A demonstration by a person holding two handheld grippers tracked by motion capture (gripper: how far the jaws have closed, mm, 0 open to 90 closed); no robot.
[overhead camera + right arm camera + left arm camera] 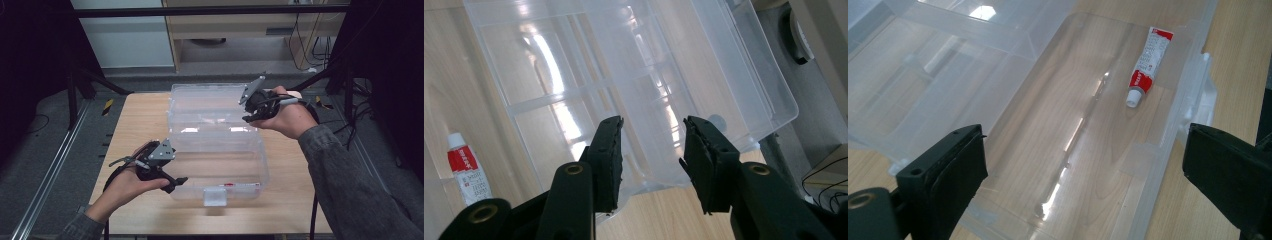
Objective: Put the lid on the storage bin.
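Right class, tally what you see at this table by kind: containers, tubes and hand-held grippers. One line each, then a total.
Clear plastic box with open lid: 1
Red-and-white tube in the box: 1
Hand-held grippers: 2, left hand-held gripper and right hand-held gripper
Total: 4

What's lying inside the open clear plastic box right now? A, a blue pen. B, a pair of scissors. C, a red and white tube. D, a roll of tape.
C: a red and white tube with a white cap lies on the floor of the clear box, near one wall.
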